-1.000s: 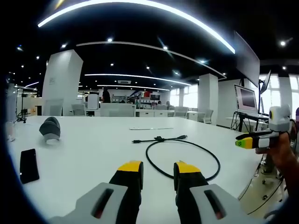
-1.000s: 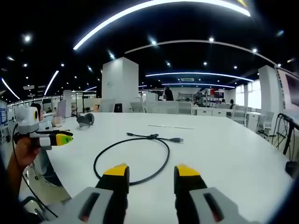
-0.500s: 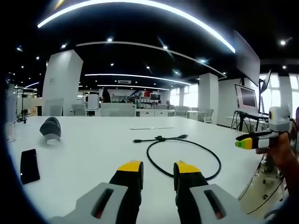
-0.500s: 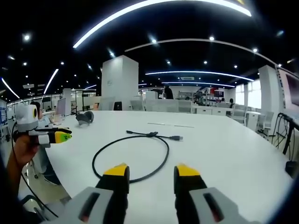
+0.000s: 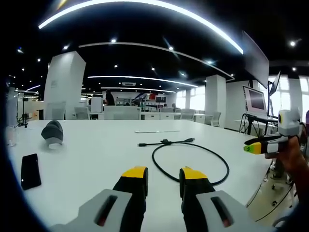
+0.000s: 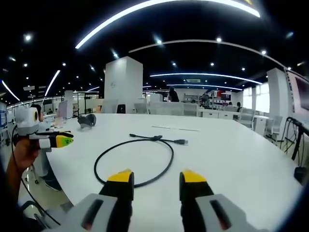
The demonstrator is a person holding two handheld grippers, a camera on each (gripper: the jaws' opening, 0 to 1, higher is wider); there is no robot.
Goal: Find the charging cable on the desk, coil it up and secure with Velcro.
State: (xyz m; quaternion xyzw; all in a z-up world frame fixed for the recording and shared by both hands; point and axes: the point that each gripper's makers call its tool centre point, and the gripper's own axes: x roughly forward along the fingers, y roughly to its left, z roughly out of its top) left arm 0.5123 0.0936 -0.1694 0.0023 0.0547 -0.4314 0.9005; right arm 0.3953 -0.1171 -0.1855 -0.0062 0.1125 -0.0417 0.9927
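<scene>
One black charging cable (image 5: pixel 190 159) lies in a single loose loop on the white desk (image 5: pixel 96 150), its two plug ends crossing on the far side of the loop, just beyond both pairs of jaws and touching neither. The left gripper (image 5: pixel 164 175) and the right gripper (image 6: pixel 157 179) each hover above the near desk edge with jaws parted and nothing between them. A black phone (image 5: pixel 30 170) and a grey rounded object (image 5: pixel 52 133) rest well apart from the cable, at the left in the left gripper view.
</scene>
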